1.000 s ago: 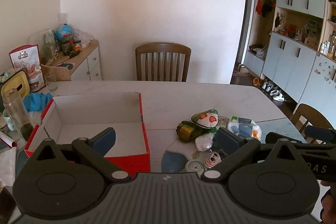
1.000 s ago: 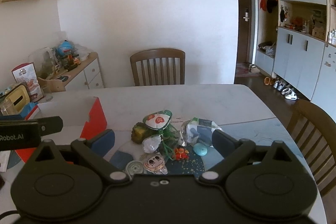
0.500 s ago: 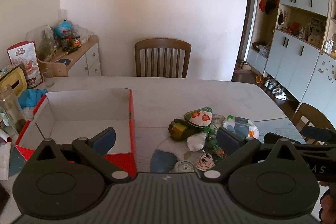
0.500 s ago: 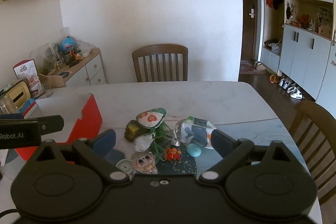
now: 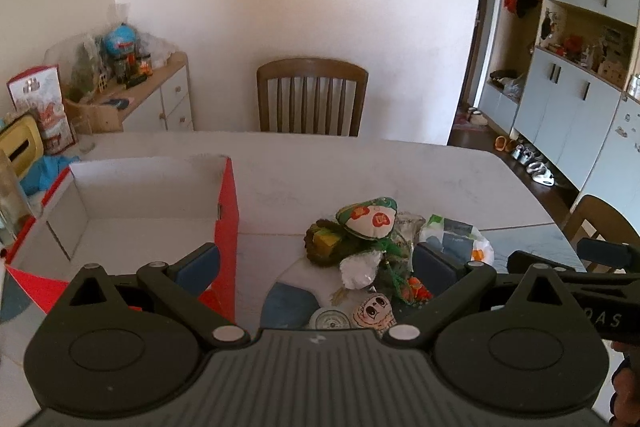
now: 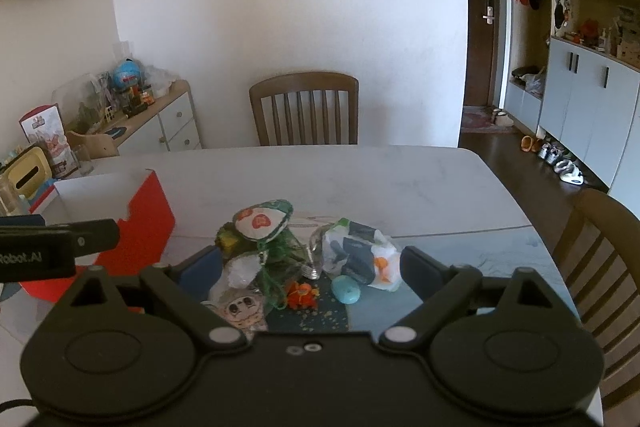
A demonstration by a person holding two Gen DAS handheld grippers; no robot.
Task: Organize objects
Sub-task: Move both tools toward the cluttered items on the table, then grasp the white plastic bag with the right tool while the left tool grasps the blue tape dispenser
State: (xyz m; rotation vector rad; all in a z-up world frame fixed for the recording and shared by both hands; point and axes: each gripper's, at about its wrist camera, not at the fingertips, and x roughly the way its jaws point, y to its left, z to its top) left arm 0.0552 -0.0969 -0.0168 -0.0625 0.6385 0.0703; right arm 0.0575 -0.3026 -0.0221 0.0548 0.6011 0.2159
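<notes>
Both grippers neared trinkets (image 6: 280, 267), fingers (image 6: 420, 269) empty.

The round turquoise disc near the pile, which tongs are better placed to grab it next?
Probably right: the turquoise disc lies between the open right tongs, while the left tongs sit toward the red box.

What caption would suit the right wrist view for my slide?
Open right gripper above a pile of small toys on the table, red box at left.
</notes>
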